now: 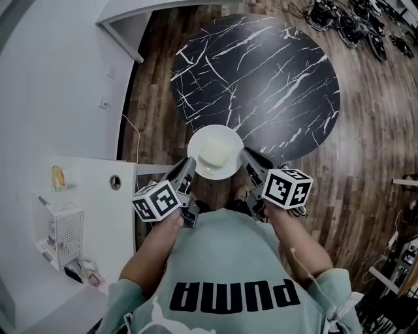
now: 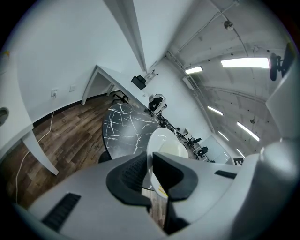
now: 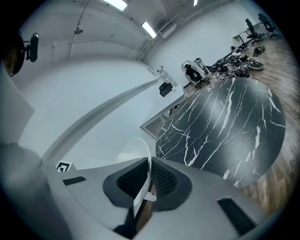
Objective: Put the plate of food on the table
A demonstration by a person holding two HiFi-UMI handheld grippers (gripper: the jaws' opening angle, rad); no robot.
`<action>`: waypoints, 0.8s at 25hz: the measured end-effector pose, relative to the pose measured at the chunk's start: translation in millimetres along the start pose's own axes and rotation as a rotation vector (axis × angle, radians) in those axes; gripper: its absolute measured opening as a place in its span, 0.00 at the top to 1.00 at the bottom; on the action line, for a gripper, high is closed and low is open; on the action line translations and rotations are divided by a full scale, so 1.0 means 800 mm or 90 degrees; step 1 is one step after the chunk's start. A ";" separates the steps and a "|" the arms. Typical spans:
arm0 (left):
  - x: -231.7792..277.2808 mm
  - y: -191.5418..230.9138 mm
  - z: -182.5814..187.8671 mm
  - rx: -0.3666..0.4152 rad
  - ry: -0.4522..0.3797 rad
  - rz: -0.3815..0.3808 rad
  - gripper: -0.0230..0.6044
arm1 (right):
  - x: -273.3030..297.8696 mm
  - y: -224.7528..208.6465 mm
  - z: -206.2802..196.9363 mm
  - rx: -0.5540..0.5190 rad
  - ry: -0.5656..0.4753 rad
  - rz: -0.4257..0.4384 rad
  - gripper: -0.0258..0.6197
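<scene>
Left gripper (image 1: pixel 188 164) is clamped on the left rim of the plate (image 1: pixel 204 138). Plate with pale food (image 1: pixel 217 155) sits at the near edge of the black marble table (image 1: pixel 261 78), partly over the wood floor (image 1: pixel 366 130). Right gripper (image 1: pixel 245 156) is clamped on the right rim.

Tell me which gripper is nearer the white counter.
Left. The left gripper holds the plate on the side toward the white counter; the right gripper holds its opposite rim, farther away.

White counter (image 1: pixel 85 175) with a perforated white rack (image 1: pixel 65 228) — tangled black cables (image 1: pixel 339 16) on wood floor (image 1: pixel 372 130)
</scene>
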State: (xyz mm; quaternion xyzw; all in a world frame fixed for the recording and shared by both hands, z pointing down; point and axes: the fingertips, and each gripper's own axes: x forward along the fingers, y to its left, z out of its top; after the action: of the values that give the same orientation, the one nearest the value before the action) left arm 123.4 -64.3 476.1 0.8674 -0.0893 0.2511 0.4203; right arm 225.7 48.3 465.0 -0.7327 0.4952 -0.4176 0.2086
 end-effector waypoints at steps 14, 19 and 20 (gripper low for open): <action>0.064 -0.079 -0.041 0.035 0.038 -0.024 0.89 | -0.074 -0.071 0.043 0.026 -0.059 -0.021 0.91; 0.082 -0.087 -0.036 0.048 0.056 -0.037 0.89 | -0.078 -0.086 0.049 0.043 -0.077 -0.043 0.91; 0.087 -0.088 -0.034 0.050 0.059 -0.041 0.89 | -0.078 -0.089 0.050 0.047 -0.079 -0.048 0.91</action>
State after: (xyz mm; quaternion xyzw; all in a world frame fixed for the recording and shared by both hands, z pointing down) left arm 199.1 5.0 477.4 0.8730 -0.0316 0.2806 0.3977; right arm 287.6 129.9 468.6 -0.7673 0.4376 -0.3966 0.2500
